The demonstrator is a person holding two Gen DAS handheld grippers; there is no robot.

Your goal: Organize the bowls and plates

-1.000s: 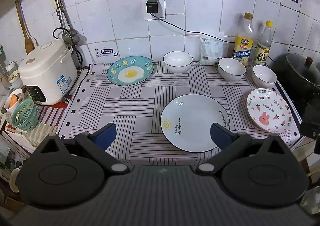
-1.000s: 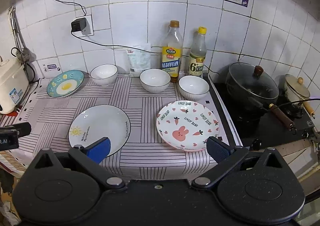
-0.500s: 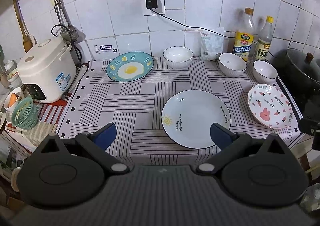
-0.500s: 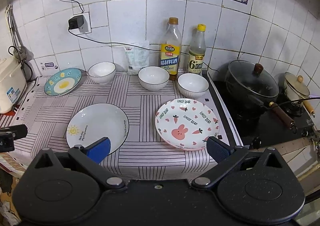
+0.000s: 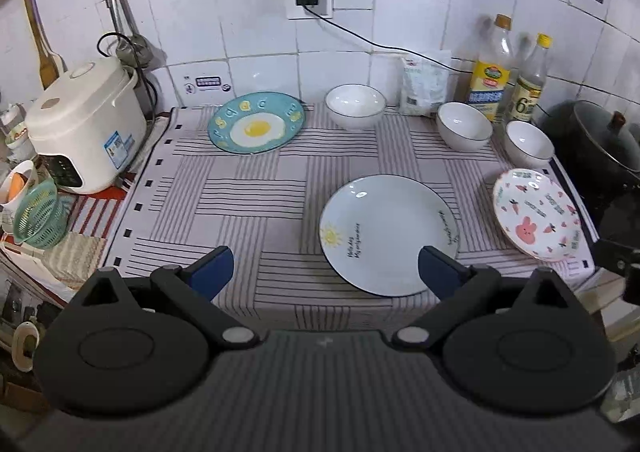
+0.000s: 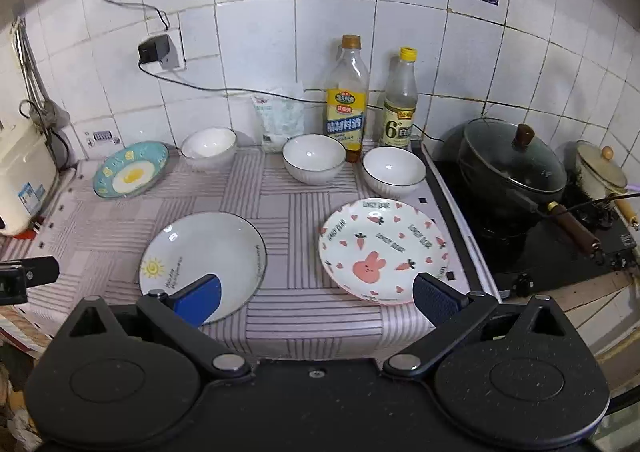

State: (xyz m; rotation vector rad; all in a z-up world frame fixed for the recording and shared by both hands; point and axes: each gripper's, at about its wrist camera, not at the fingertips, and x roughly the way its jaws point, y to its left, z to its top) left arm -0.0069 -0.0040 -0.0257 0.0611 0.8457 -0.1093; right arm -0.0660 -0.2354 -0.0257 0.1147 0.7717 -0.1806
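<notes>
Three plates lie on the striped cloth: a white sun plate (image 5: 388, 234) (image 6: 204, 262) at the front middle, a pink rabbit plate (image 5: 536, 214) (image 6: 382, 248) at the front right, and a blue fried-egg plate (image 5: 256, 127) (image 6: 131, 174) at the back left. Three white bowls stand along the back: left (image 5: 355, 106) (image 6: 209, 148), middle (image 5: 464, 125) (image 6: 314, 158), right (image 5: 529, 143) (image 6: 394, 172). My left gripper (image 5: 326, 274) is open and empty before the sun plate's near edge. My right gripper (image 6: 318, 298) is open and empty between the sun and rabbit plates.
A white rice cooker (image 5: 86, 124) and a green basket (image 5: 40, 214) stand left. Two bottles (image 6: 346, 100) (image 6: 400, 98) and a white bag (image 6: 280, 120) stand at the tiled wall. A stove with a lidded black pot (image 6: 512, 164) and a cream pot (image 6: 600, 168) is right.
Both grippers have drawn back and up a little, so the counter sits slightly higher in each view. Nothing on the counter has moved.
</notes>
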